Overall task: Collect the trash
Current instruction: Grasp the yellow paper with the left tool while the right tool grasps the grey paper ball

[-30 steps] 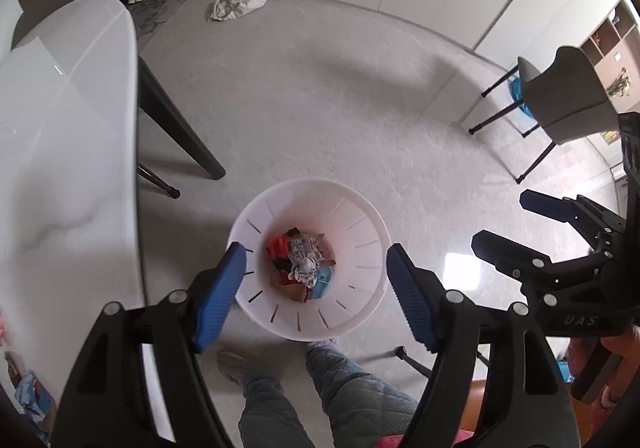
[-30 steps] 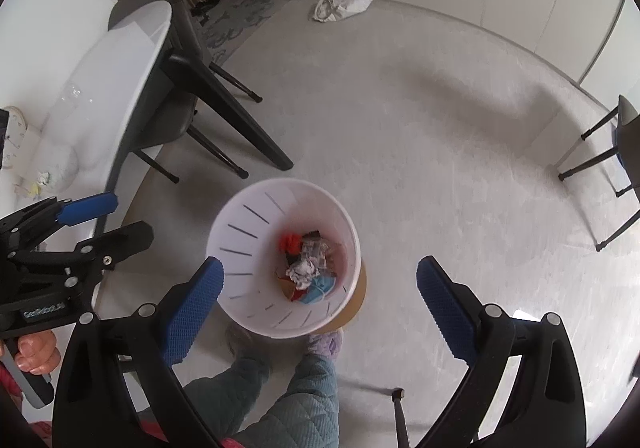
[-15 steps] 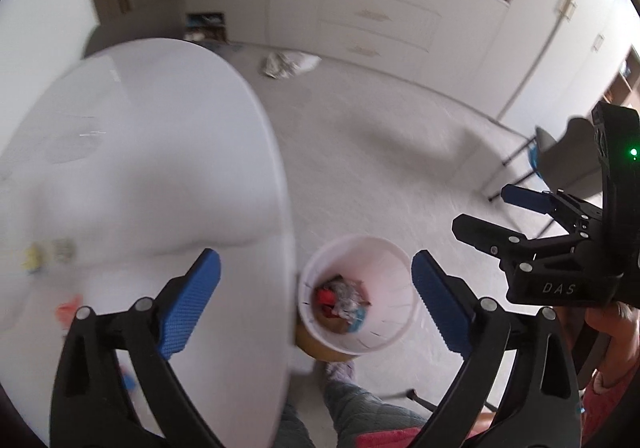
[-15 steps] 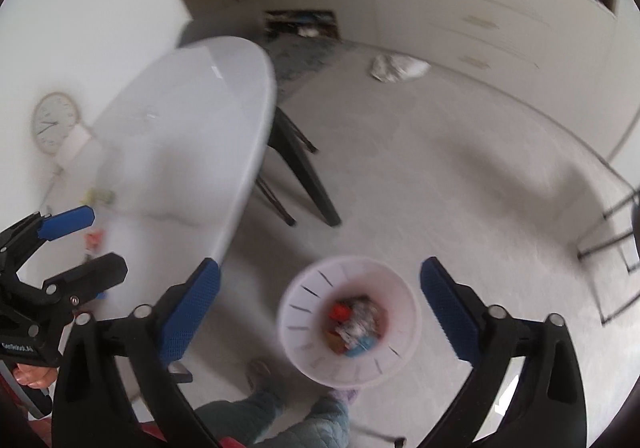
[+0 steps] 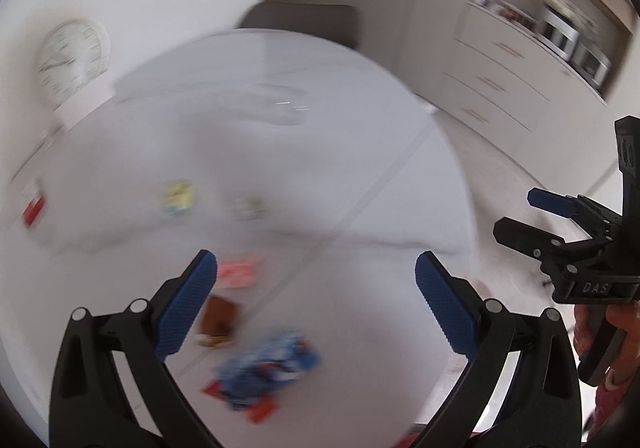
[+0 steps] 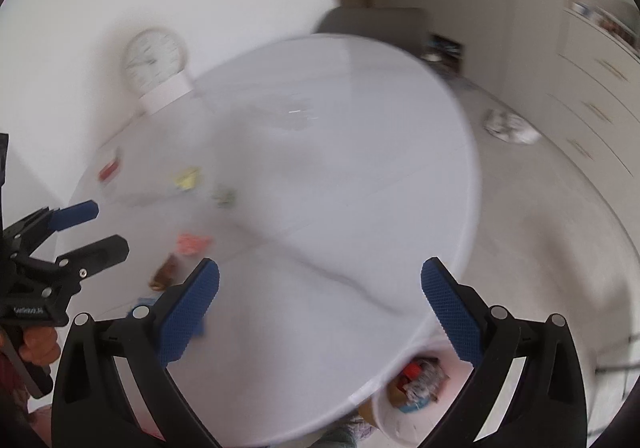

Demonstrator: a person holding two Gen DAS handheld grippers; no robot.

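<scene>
Trash: blurred blue-red wrapper (image 5: 266, 372) near desk's (image 5: 360, 152) near edge | brown (image 5: 218, 318), pink (image 5: 240, 270), yellow (image 5: 179, 197) scraps | left hand-held gripper (image 5: 316, 304) just opened, empty | right hand-held gripper (image 6: 320, 302) apart, empty

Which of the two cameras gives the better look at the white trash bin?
The right wrist view. The white trash bin shows at the bottom, partly tucked under the edge of the white table, with colourful trash inside. The left wrist view does not show the bin at all.
</scene>
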